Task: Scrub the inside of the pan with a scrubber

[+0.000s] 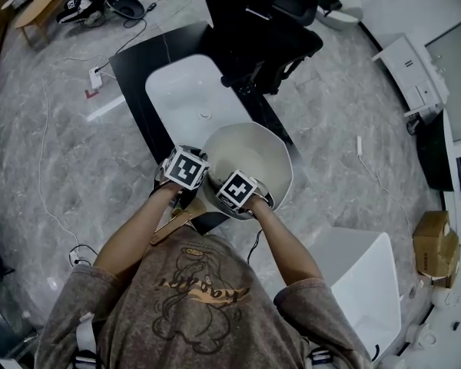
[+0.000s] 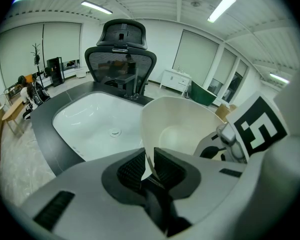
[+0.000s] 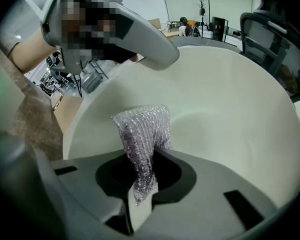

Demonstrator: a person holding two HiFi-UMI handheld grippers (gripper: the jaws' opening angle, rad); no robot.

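Pan point(image 1: 255, 154), cream-white and tilted, is held over the near end of the black counter point(image 1: 138, 61) next to the white sink point(image 1: 190, 98), its rim clamped by the left gripper point(image 2: 149, 168), while the right gripper point(image 3: 142, 176) inside it pinches a silvery scrubber point(image 3: 140, 134) close against the inner wall.

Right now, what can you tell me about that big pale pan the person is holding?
The pan is deep and round like a bowl, cream-coloured, smooth and matt inside, with no dirt showing. It is held tilted near the white sink. The left hand-held gripper pinches its thin rim. The right hand-held gripper holds a silvery mesh scrubber inside it, seemingly against the wall. What looks like a wooden handle points back toward the person.
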